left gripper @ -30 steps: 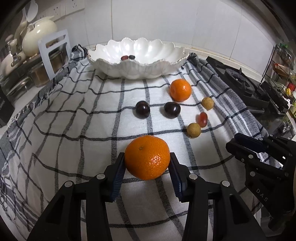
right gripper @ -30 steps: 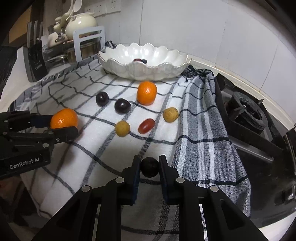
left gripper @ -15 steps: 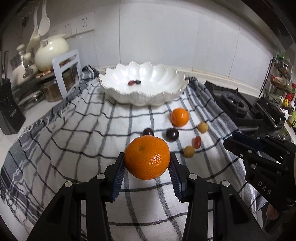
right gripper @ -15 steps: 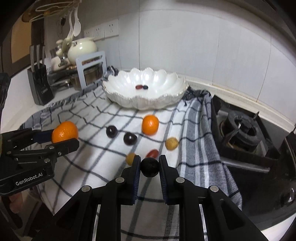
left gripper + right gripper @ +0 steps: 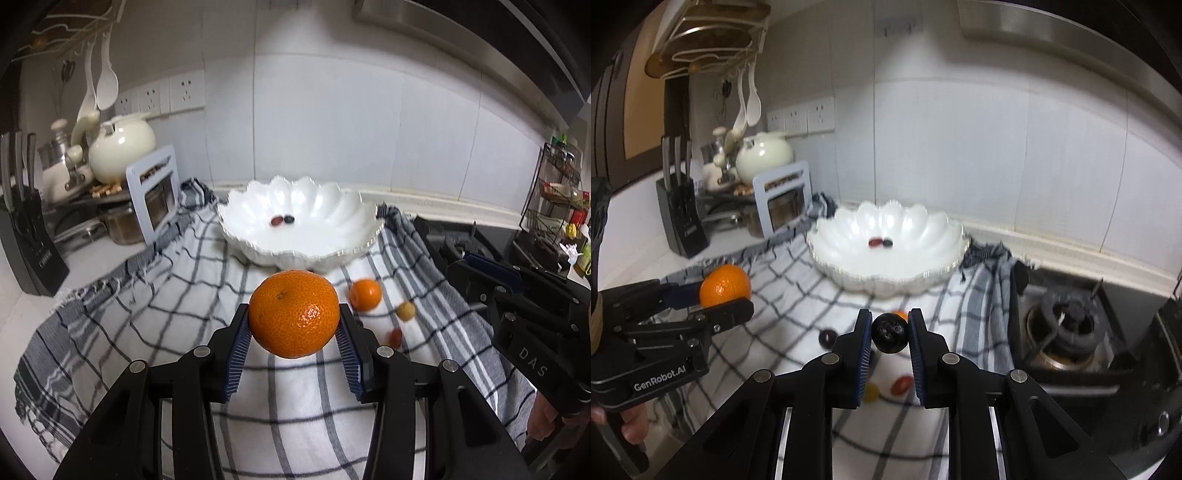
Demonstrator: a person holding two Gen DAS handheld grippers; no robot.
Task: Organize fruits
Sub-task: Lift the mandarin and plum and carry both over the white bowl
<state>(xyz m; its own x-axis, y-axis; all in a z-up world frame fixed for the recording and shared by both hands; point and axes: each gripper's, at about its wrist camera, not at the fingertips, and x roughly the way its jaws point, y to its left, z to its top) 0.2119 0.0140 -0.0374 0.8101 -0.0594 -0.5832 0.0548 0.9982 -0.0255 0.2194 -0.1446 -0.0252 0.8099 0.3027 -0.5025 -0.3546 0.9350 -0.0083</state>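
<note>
While lifted clear of the checked cloth (image 5: 155,325): left tongs (image 5: 294,332) clamped on dimpled, glossy mandarin (image 5: 294,318); right tongs (image 5: 888,334) pinched narrow on small dark round fruit (image 5: 888,332). Both angled down toward scalloped white bowl (image 5: 916,254) at far edge of surface, two small fruits inside. Loose second mandarin (image 5: 365,294), pale and red pieces near cloth's right edge. Open cloth toward left edge.

i see a checked cloth (image 5: 155,325) covering the counter. a knife block (image 5: 681,218) stands at far left, a cream teapot (image 5: 122,149) beside it (on a rack). a gas burner (image 5: 1067,332) sits right of the cloth; wall sockets (image 5: 177,96) above.
</note>
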